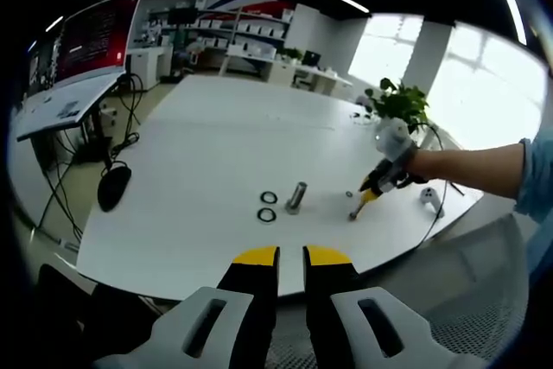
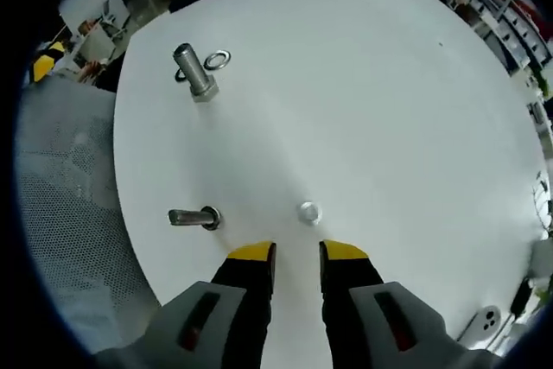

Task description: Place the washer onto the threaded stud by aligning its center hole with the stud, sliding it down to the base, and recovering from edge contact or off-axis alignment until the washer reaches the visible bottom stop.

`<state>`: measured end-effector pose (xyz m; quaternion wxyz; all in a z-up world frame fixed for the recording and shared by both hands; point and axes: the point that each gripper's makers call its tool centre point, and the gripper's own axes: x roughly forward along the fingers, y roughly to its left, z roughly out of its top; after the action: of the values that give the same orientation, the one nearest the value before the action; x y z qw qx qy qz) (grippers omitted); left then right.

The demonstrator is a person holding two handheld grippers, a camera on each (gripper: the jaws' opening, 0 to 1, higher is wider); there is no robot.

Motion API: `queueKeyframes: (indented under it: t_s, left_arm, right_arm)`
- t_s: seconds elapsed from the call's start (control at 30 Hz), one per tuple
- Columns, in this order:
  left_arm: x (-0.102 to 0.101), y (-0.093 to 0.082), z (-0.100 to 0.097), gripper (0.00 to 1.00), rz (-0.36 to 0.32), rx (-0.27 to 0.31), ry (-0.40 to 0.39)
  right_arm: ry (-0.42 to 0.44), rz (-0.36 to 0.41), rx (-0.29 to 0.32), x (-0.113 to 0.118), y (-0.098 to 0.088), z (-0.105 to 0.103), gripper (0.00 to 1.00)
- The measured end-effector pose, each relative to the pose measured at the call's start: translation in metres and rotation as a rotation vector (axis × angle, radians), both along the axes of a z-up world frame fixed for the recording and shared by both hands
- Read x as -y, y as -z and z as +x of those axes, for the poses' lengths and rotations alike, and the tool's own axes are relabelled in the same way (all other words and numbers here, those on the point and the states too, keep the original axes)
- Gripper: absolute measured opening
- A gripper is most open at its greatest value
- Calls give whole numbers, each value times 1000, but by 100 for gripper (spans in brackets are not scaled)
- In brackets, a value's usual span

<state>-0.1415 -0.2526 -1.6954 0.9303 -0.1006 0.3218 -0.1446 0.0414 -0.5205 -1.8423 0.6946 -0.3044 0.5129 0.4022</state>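
On table (image 1: 199, 136): two washers (image 1: 268, 206).

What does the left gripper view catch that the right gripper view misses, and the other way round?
Left gripper view alone: a potted plant, a red screen, and the right gripper in a person's hand. Right gripper view alone: a bolt lying on its side and a small nut ahead of the right gripper. Both: the upright threaded stud on the white table, with washers beside it.

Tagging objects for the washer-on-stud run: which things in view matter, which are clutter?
Job:
upright stud
small washer ahead of right gripper
washers by the stud

Clutter:
bolt lying on its side
potted plant
monitor
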Motion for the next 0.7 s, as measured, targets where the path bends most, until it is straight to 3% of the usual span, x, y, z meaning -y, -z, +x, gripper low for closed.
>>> queueKeyframes:
  t_s: [0.27,0.7]
  left_arm:
    - [0,1,0,8,5,-5,1]
    - [-2,0,1,8,4,0,-13]
  right_arm:
    - [20,11,-9,-2,12,4,20]
    - [58,58,31,-12,11,20,19]
